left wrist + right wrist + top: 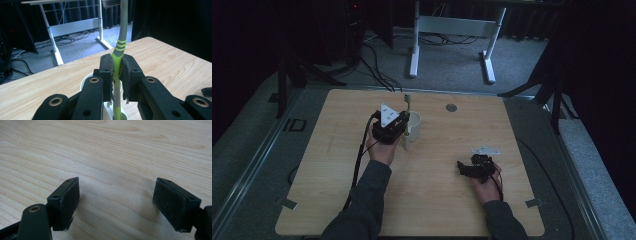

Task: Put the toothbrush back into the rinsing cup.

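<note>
High view first: we see the table point(432, 200), a pale wood top, across the middle of the frame, with grey floor point(452, 65) above it and a white desk frame point(452, 25) at the top centre. Our two sleeved forearms come in from the bottom edge.

Next in size, the left tongs point(404, 127) sit just left of centre, held over a white cup point(414, 125) that stands on the table a little above the middle of the frame. The right tongs point(460, 168) lie low at the lower right of centre, well apart from the cup.

Smaller again is the toothbrush point(408, 107), green and grey, standing upright in the cup with its head above the left tongs.

From the left gripper view we see the left tongs point(117, 75) closed tight on the toothbrush point(120, 47) at its green handle, both pads pressing on it, in the centre of the frame. The stem rises straight to the top edge, and the lower end goes down into the cup point(86, 83), whose rim shows at lower centre behind the jaws.

From the right gripper view we see the right tongs point(120, 205) spread wide, one pad at lower left and one at lower right, with bare table point(112, 150) between them and nothing held.
</note>
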Available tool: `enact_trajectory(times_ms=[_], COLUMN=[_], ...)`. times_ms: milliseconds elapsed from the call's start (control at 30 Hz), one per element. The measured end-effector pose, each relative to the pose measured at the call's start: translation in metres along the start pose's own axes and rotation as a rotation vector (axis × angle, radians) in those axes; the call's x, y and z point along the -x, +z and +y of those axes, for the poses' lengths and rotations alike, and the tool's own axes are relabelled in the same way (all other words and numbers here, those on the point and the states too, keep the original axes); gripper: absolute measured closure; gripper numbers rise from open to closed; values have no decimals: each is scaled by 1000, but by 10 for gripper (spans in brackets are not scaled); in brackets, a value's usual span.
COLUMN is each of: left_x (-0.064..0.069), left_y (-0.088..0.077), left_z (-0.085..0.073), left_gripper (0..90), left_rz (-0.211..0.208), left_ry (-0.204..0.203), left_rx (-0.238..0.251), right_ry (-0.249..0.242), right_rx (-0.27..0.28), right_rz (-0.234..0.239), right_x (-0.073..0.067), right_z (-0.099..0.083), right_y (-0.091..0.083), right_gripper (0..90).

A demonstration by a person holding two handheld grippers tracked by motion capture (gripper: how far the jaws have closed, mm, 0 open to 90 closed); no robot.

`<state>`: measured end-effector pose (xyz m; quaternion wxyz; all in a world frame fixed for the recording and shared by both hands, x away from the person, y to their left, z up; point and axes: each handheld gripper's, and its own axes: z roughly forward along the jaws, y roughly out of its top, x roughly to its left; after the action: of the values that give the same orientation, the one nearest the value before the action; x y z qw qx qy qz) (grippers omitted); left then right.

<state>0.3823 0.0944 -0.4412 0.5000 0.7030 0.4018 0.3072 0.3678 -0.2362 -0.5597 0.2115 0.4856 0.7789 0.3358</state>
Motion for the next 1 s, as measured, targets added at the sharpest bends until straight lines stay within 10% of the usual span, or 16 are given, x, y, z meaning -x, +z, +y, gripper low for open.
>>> enact_trajectory(times_ms=[300, 633, 1000], left_x=[-1, -4, -10], left_y=[2, 2, -8], left_z=[-5, -18, -25], left_gripper=[782, 379, 352], left_rz=[-17, -19, -21], left_ry=[-9, -41, -52], left_rx=[-23, -88, -80], right_ry=[0, -3, -2], right_rx=[0, -1, 1], right_rz=[0, 2, 2], right_x=[0, 0, 0], right_z=[0, 0, 0], right_y=[0, 0, 0], right_gripper=[211, 211, 211])
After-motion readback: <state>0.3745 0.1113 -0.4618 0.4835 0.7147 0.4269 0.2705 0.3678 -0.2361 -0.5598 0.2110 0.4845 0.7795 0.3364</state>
